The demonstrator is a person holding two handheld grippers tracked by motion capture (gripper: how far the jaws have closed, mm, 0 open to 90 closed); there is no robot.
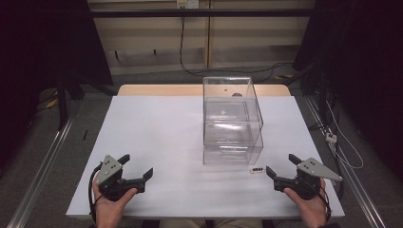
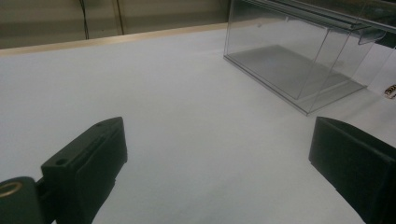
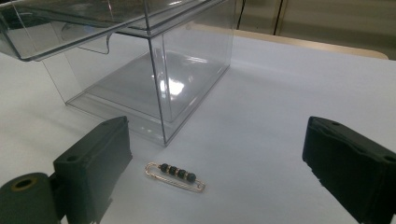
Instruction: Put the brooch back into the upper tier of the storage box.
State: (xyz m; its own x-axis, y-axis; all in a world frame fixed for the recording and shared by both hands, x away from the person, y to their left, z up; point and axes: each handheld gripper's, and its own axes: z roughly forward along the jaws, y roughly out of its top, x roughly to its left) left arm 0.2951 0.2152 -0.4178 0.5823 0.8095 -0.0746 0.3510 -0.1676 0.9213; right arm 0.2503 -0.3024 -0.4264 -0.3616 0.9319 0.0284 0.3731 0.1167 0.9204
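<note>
Beside the clear box (image 3: pixel 140 70) lies a beaded pin (image 3: pixel 175 176), seemingly unlabelled.

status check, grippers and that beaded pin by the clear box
Left gripper open, empty, on the table's near left. Right gripper open, empty, jaws toward the beaded pin. Pin flat on the table beside the clear box, nothing between.

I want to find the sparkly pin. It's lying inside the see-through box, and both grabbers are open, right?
Not quite. The pin lies on the white table just outside the clear box, near its corner, as the right gripper view shows. Both grabbers, left and right, are open.
</note>
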